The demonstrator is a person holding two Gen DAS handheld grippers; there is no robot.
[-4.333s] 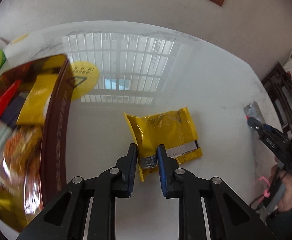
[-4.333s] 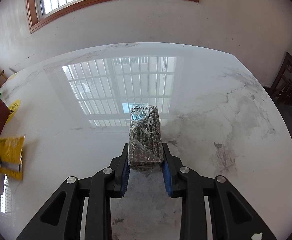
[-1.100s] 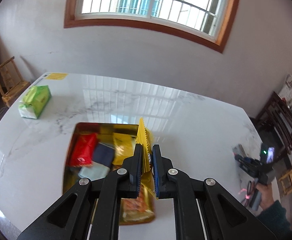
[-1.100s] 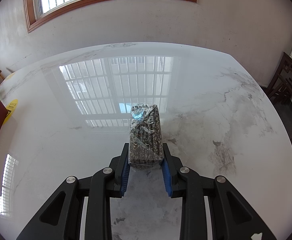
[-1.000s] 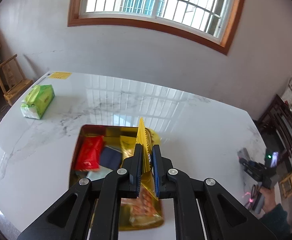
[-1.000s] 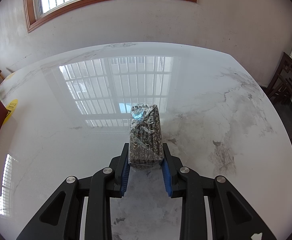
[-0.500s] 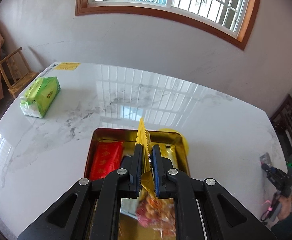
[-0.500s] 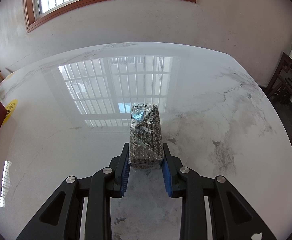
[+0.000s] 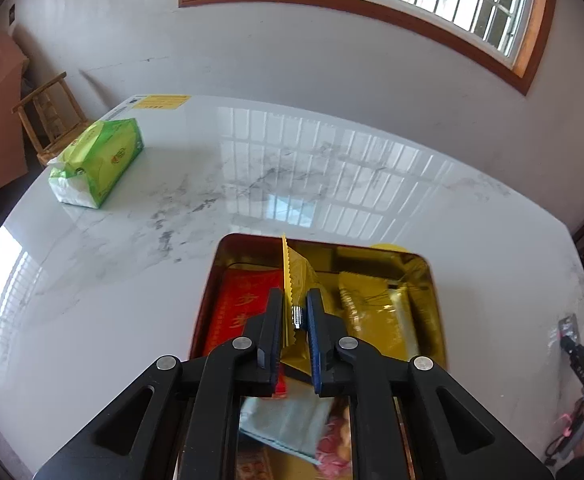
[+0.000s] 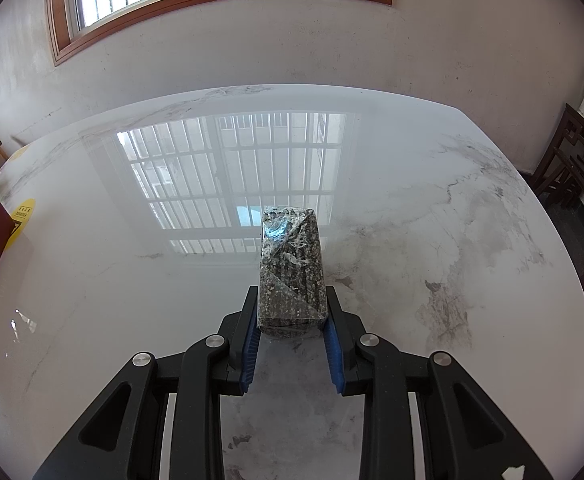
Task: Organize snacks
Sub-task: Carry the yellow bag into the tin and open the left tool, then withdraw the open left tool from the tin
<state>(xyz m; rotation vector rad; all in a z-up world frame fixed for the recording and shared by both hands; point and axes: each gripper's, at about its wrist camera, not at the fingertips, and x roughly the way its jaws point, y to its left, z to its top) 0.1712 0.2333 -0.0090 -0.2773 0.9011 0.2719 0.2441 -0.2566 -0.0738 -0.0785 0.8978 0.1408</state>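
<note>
Claw pads of the left claw (image 9: 295, 316) are pinched on a yellow snack packet (image 9: 296, 280), which is held edge-up with its serrated seam pointing away, above the gold tin (image 9: 432, 280). Inside the tin, a red packet (image 9: 243, 308) is seen at the left, a gold-wrapped packet (image 9: 376, 316) at the right, and a pale packet (image 9: 287, 424) and a red-patterned one nearer the camera, partly hidden by the claw. The tin rests on the marble table (image 9: 131, 280), with a green tissue pack (image 9: 99, 160) well apart at the far left.

The right claw (image 10: 292, 320) is closed around a dark seaweed-like snack block (image 10: 292, 272) in clear wrap, whose far end appears to rest on the table; whether it is lifted cannot be told.

The task is judged to be well along: several snacks are already packed, the yellow packet remains to be released into the tin, and the dark block remains to be carried over. The yellow packet looks thin, flat and crinkly; the block looks firm, rectangular and glossy.
</note>
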